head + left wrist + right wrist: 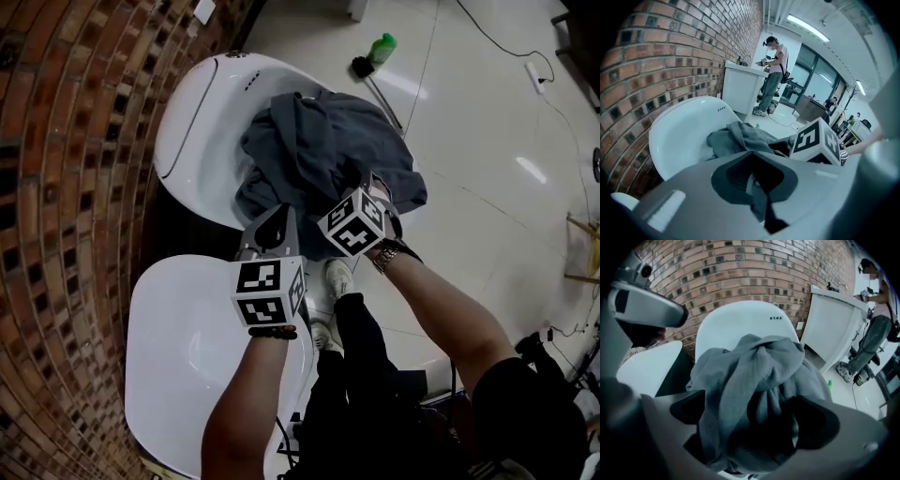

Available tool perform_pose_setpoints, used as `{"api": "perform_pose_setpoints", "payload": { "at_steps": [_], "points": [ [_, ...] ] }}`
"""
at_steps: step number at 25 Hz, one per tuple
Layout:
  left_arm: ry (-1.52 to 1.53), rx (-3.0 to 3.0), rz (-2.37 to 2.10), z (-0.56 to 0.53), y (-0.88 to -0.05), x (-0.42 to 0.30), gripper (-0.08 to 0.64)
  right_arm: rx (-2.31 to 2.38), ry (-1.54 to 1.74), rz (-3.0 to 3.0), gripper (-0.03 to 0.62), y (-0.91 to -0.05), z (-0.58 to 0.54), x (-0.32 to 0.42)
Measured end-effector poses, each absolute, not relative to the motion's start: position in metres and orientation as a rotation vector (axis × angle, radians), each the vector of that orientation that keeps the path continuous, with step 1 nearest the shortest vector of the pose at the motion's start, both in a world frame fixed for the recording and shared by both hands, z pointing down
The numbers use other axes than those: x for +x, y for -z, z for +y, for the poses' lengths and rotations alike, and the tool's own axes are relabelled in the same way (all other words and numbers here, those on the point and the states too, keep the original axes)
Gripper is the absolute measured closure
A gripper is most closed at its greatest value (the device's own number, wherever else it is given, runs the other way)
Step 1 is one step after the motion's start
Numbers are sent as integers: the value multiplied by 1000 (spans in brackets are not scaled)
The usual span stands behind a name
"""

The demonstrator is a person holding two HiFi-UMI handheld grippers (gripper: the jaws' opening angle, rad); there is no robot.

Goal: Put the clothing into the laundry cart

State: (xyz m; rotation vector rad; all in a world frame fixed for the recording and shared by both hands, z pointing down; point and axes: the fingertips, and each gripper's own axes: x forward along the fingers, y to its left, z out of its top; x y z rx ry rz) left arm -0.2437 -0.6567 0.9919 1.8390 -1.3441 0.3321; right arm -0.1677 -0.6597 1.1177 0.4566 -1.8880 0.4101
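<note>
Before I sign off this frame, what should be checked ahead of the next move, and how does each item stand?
1. Grey clothing within reach, heaped on the far white chair: ok.
2. Right gripper placed around the cloth, which bunches between its jaws: ok.
3. Right gripper closed on the cloth: not ok, jaws stand wide apart.
4. Left gripper free to help, jaws together with nothing clearly held: ok.
5. Laundry cart in sight: not ok, no view shows it.
6. Whole garment gathered: cannot tell, folds spill toward the chair's edge.
</note>
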Motion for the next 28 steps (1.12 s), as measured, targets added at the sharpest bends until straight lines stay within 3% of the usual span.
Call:
{"api": "perform_pose_setpoints", "payload": {
  "at_steps": [7,10,13,16,19,28],
  "points": [
    [-344,1791,-1326,-649,-1027,-243,557,463,-389,-1845,10,-1164,-658,-165],
    [-352,1772,-1320,-649,-1030,-246,557,454,-410,-1825,50,-1166,-662,-166],
    [-351,1770,-1325,-651,-1024,-249,557,469,-432,-1816,157,-1156,-667,-167],
    [-351,1780,-1331,-652,-1016,-247,557,479,-466,-1819,359,-1146,-665,-166],
    [-356,1792,-1334,-655,-1007,-247,557,494,-490,-1834,469,-1136,-666,-167],
    [-360,1851,-1373,-649,-947,-235,557,595,-538,-1983,505,-1043,-666,-160]
  ]
}}
